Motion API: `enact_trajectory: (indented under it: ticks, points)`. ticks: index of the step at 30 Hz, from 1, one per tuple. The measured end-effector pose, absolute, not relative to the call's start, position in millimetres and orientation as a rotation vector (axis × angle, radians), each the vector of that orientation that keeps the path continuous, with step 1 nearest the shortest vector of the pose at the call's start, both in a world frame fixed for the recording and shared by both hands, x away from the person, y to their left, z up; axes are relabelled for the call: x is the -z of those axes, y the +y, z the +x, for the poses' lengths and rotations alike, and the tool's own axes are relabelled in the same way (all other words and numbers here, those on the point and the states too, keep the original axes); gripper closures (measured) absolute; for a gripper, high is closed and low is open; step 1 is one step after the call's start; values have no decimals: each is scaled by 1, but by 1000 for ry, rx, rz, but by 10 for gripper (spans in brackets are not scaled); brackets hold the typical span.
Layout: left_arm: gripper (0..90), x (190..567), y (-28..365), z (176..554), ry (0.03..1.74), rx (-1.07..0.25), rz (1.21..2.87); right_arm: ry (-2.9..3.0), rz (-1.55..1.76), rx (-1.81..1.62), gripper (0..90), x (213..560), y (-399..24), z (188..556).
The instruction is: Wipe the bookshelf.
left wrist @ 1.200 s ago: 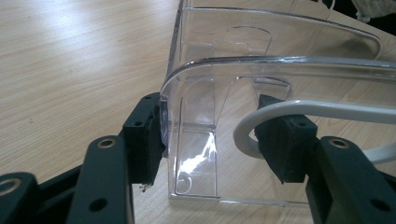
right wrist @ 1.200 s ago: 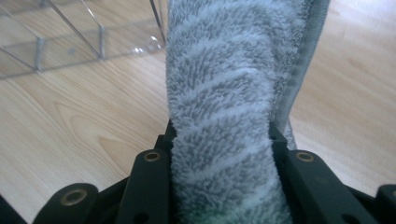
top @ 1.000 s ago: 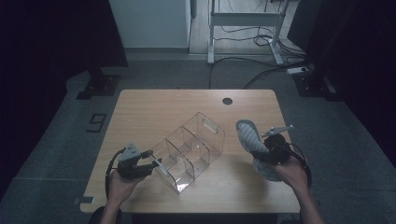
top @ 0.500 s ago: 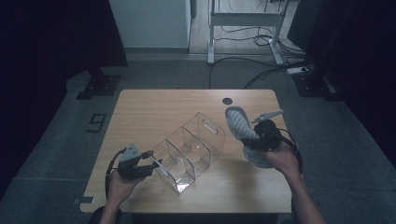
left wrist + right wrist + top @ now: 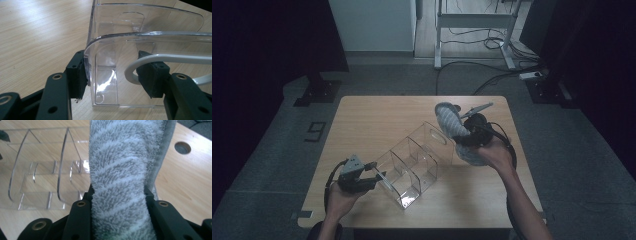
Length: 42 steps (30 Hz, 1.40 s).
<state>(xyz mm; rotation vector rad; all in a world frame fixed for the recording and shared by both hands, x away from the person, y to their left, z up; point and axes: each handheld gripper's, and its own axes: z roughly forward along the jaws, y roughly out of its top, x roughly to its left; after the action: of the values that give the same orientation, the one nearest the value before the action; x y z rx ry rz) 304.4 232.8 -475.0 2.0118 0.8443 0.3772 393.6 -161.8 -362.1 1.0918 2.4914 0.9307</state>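
A clear plastic organizer [image 5: 417, 160] with several upright dividers lies slantwise on the middle of the wooden table [image 5: 377, 120]. My left gripper [image 5: 379, 179] holds its near left end. In the left gripper view the left pad presses on the outer wall of the organizer [image 5: 120, 50], and the right pad shows through the plastic, so my left gripper [image 5: 116, 75] is shut on it. My right gripper [image 5: 464, 135] is shut on a rolled grey-and-white striped towel [image 5: 448, 120], held in the air just right of the organizer's far end. The towel [image 5: 120, 165] fills the gap between the pads of my right gripper [image 5: 118, 195].
A round hole [image 5: 182, 147] is set in the tabletop near the far edge, beyond the towel. The organizer [image 5: 45, 170] lies to the left in the right gripper view. The left gripper's white cable [image 5: 175, 58] loops in front of its right pad. Dark floor surrounds the table.
My right gripper has carried the towel up and to the left, from the table's right side toward the organizer's far end. The left gripper and the organizer have stayed still.
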Motion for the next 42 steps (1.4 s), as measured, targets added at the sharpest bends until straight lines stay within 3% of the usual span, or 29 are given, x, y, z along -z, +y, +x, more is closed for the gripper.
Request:
enact_trajectory:
  ticks: [14,28,42]
  points:
    - [439,475,233,304,833,-374,2015,2495,1054,-923,641,357,-118,428]
    - [439,475,232,304,834,-376,2016,2510,1039,-841,629,382,-84,458]
    - [442,474,229,303,859,-396,2023,2542,1012,-723,632,396,-74,462]
